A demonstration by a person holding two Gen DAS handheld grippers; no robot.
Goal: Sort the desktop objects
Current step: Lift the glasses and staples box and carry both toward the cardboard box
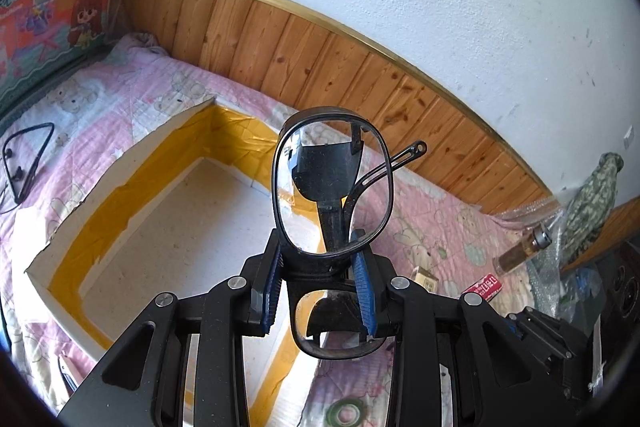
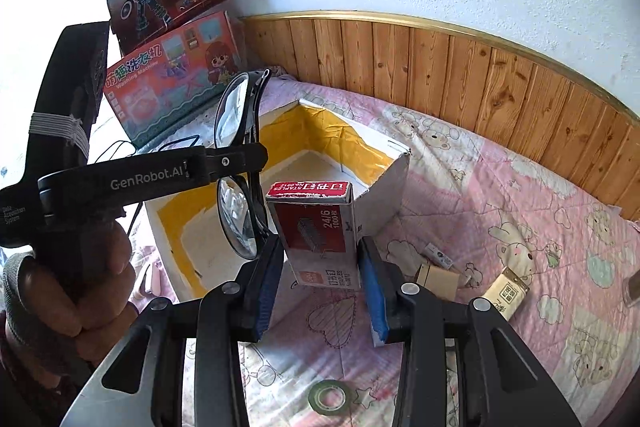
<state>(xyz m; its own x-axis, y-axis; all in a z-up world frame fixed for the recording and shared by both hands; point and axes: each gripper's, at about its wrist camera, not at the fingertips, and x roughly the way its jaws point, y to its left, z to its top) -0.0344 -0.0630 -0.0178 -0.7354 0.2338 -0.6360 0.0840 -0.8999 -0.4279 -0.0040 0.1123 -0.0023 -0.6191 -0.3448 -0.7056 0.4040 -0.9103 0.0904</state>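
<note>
The left gripper (image 1: 320,287) pinches folded glasses (image 1: 332,187), whose lower lens is partly hidden; the right gripper (image 2: 322,287) clamps a staple box (image 2: 316,227), its base hidden.

Staple box (image 2: 320,231) between right gripper (image 2: 322,291) fingers (image 2: 264,287), above white box (image 2: 384,195).

A pink quilt (image 2: 500,187) printed with cartoon bears covers the surface. Wooden wall panelling (image 2: 440,67) with a gold trim runs along the far side under a white wall (image 1: 440,7). Two toy boxes (image 2: 172,87) lean at far left.
</note>
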